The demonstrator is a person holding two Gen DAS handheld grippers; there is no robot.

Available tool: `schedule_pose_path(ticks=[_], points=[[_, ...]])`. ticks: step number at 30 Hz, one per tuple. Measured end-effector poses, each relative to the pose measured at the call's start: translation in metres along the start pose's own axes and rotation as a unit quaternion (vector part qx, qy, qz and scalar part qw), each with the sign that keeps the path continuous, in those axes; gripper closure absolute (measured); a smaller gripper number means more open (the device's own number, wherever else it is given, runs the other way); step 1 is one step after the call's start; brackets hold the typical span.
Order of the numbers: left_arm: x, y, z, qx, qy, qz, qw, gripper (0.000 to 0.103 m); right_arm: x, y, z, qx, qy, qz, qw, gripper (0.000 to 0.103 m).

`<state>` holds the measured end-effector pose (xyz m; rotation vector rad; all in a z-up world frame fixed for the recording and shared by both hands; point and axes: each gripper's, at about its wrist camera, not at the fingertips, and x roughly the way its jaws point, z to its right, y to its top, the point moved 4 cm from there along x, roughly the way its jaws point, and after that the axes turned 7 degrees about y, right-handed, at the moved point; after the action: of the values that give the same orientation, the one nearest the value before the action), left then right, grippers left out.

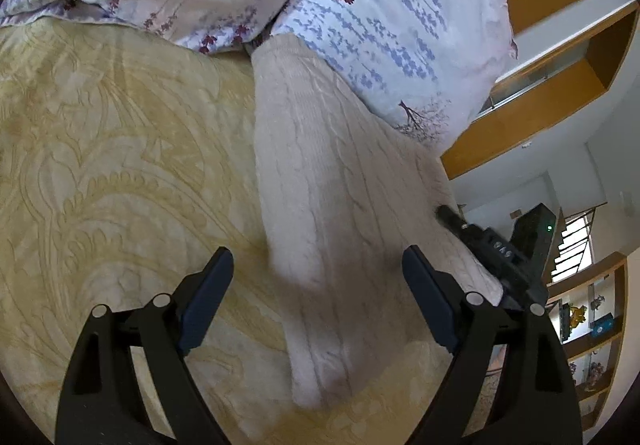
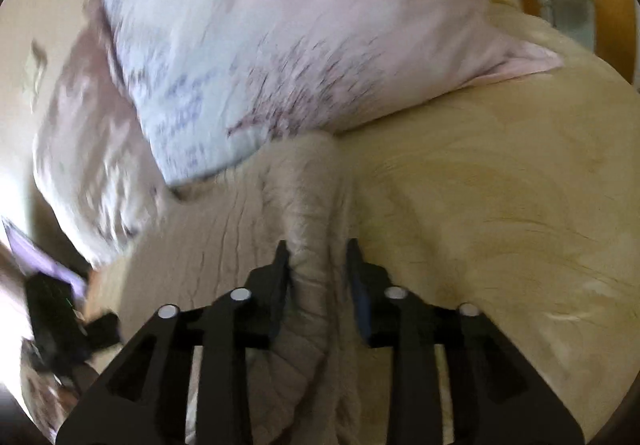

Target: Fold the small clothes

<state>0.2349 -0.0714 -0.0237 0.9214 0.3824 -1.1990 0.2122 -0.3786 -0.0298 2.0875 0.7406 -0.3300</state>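
Left gripper (image 1: 318, 273) tilted down, jaws spread wide, both fingers (image 1: 208, 297) apart from each other, touching nothing. Right gripper (image 2: 318, 257) tilted down too, jaws partly closed, a raised fold of cloth between them, view blurry.

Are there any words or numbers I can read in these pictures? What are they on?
None can be read.
The blue box on the shelf: marking too small to read.
The floral pillow and knitted garment: only patterns, no words.
The right wrist view is blurred.
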Motion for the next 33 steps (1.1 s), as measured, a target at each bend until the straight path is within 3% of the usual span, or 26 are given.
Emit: schedule_pose_path(ticks=[3,5,12,14,15,16,17,19,22,29,33], points=[[-0.003,-0.005,0.000,-0.002,-0.003,-0.001,1.0000,0.018,-0.031,-0.002,0.001,0.017,0.036,0.020,0.999,0.057],[-0.007,-0.009,0.001,-0.002,-0.007,0.000,1.0000,0.018,-0.047,-0.013,-0.005,0.016,0.068,0.012,0.998,0.057],[-0.010,-0.030,0.003,-0.013,-0.010,-0.012,0.9998,0.029,-0.058,-0.055,-0.029,-0.022,0.096,-0.035,0.995,0.057],[-0.008,-0.035,0.004,-0.016,-0.009,-0.017,0.9997,0.037,-0.055,-0.060,-0.032,-0.032,0.091,-0.039,0.995,0.058],[-0.006,-0.038,0.004,-0.017,-0.009,-0.021,0.9996,0.046,-0.052,-0.062,-0.032,-0.040,0.081,-0.041,0.995,0.061],[-0.004,-0.040,0.004,-0.018,-0.010,-0.025,0.9995,0.062,-0.049,-0.064,-0.032,-0.046,0.078,-0.042,0.995,0.085],[-0.002,-0.043,0.003,-0.020,-0.016,-0.030,0.9992,0.068,-0.050,-0.065,-0.031,-0.049,0.076,-0.037,0.995,0.092],[-0.005,-0.046,0.002,-0.012,-0.016,-0.025,0.9995,0.082,-0.058,-0.066,-0.034,-0.063,0.075,-0.018,0.995,0.092],[-0.011,-0.050,0.002,-0.006,-0.019,-0.019,0.9996,0.087,-0.067,-0.071,-0.031,-0.073,0.065,-0.007,0.995,0.093],[-0.014,-0.064,-0.003,-0.008,-0.027,-0.017,0.9995,0.088,-0.046,-0.093,0.003,-0.041,0.026,-0.048,0.998,0.093],[-0.015,-0.063,-0.004,-0.015,-0.031,-0.027,0.9990,0.080,-0.048,-0.087,0.004,-0.032,0.042,-0.061,0.997,0.092]])
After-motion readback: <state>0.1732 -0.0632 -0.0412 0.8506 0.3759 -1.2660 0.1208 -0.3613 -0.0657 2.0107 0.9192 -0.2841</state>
